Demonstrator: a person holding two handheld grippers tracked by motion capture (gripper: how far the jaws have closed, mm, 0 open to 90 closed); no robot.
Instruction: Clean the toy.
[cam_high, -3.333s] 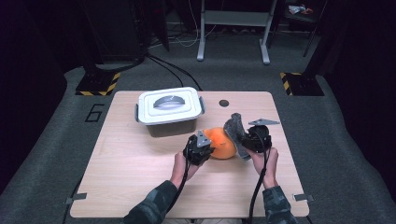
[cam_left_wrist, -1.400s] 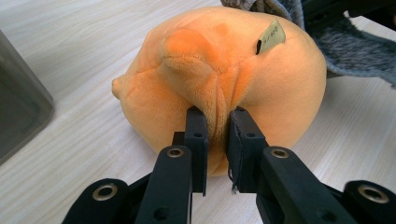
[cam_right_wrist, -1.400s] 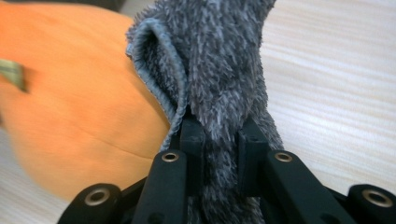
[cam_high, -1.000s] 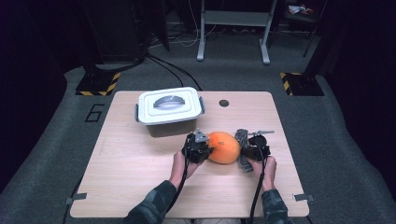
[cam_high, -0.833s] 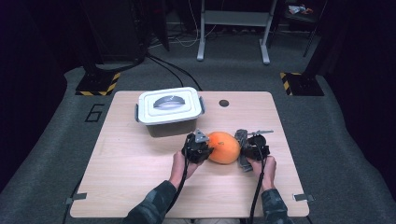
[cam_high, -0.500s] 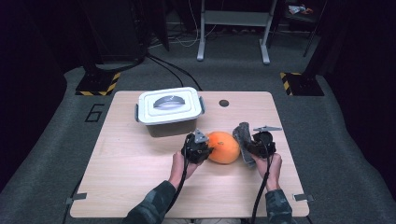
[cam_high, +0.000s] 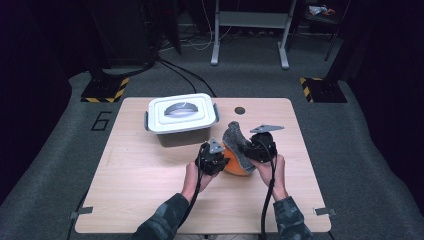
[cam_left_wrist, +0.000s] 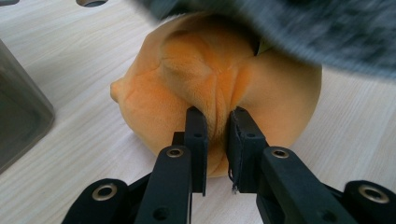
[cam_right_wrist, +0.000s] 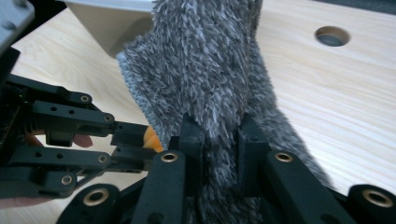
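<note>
High view: on the tabletop (cam_high: 150, 180), my left fingers (cam_left_wrist: 215, 135) pinch a fold of the soft orange plush toy (cam_left_wrist: 219, 79); my right fingers (cam_right_wrist: 219, 140) clamp its limp grey fuzzy cover (cam_right_wrist: 210, 70), likely light and best gripped by bunched folds.

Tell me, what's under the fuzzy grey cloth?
An orange plush toy sits under the grey cloth. The left tongs pinch its front; the top part beneath the cloth is hidden.

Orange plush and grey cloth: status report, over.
Left gripper pinching orange plush. Right gripper gripping grey furry cloth, lifted above plush. Lidded white bin close behind, apart.
</note>
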